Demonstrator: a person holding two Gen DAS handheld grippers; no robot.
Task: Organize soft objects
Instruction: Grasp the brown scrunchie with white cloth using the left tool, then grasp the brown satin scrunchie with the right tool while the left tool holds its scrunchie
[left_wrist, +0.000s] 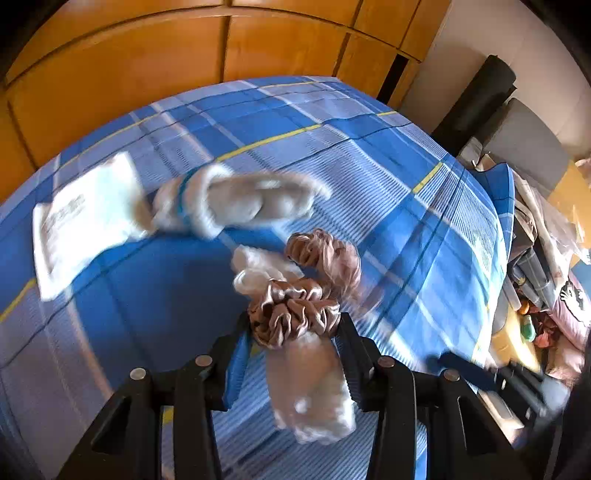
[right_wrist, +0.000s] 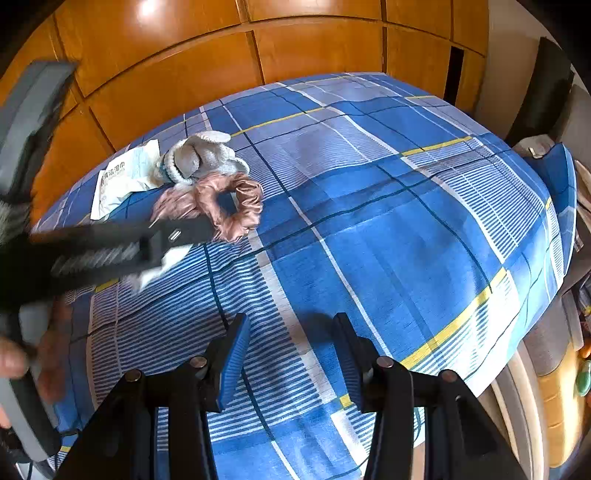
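Observation:
On the blue plaid bedspread (left_wrist: 406, 192), my left gripper (left_wrist: 293, 325) is shut on a brown satin scrunchie (left_wrist: 295, 314), with a sheer white scrunchie (left_wrist: 310, 391) lying between its fingers closer to the camera. Just beyond sit a pink scrunchie (left_wrist: 332, 258) and another white scrunchie (left_wrist: 258, 269). Farther off lie a grey knitted glove (left_wrist: 236, 203) and a white wipes packet (left_wrist: 81, 221). My right gripper (right_wrist: 291, 332) hangs open over bare bedspread, nothing between its fingers. In the right wrist view the blurred left gripper (right_wrist: 184, 243) reaches in beside the pink scrunchie (right_wrist: 236, 206), near the glove (right_wrist: 203, 155) and packet (right_wrist: 125, 177).
Orange wooden wardrobe doors (right_wrist: 295, 48) stand behind the bed. Past the bed's right edge is clutter: bags, boxes and a dark rolled mat (left_wrist: 476, 99). A person's hand (right_wrist: 11, 358) holds the left gripper's handle at the left edge.

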